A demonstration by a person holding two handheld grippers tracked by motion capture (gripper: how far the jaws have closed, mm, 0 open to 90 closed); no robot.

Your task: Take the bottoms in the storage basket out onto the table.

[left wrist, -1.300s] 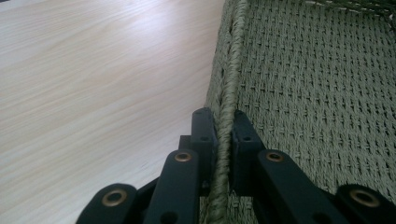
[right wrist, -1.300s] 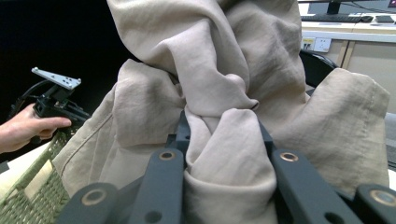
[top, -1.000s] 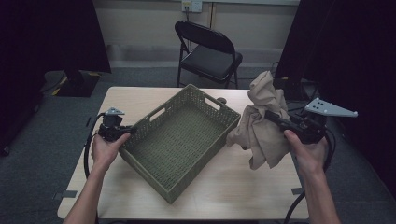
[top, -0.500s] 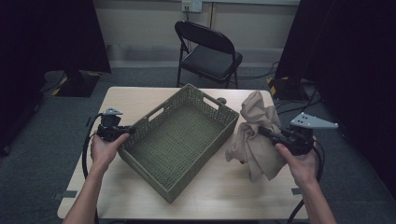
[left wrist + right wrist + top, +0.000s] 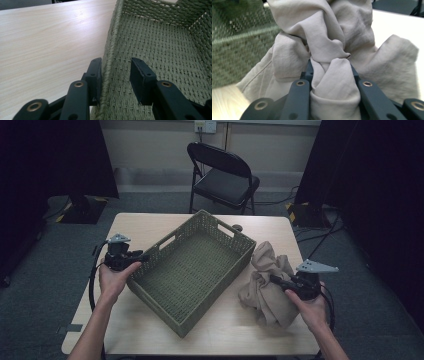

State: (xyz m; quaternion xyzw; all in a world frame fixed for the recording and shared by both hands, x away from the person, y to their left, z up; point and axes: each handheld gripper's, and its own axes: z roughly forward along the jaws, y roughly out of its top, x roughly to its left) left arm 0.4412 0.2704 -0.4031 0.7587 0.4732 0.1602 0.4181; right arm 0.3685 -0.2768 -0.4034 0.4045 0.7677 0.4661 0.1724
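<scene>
- Your right claw (image 5: 329, 72) is clamping a thick fold of the beige cloth (image 5: 267, 285), and you can see the fabric bunched up tight between the jaws in the right gripper view.
- The cloth itself is sitting in a crumpled heap on the table (image 5: 225, 330), just beside the right end of the green woven basket (image 5: 192, 270) and touching or nearly touching its wall. It's not inside the basket.
- Your left claw (image 5: 116, 75) is straddling the basket's rim at the left end, one jaw outside and one inside. The jaws have just been opening: the outer pad is sitting against the wall, while the inner one is standing clear of the weave, so I'd call that grip let go, not pinching.
- Basket check: it's lying at an angle across the middle of the table, and nothing is lying in it, just bare weave on the bottom.
- Progress-wise, I'm guessing you're loading the cloth into the basket. You're holding the cloth and the basket is placed, so the lift over the rim and the drop inside are what's left.
</scene>
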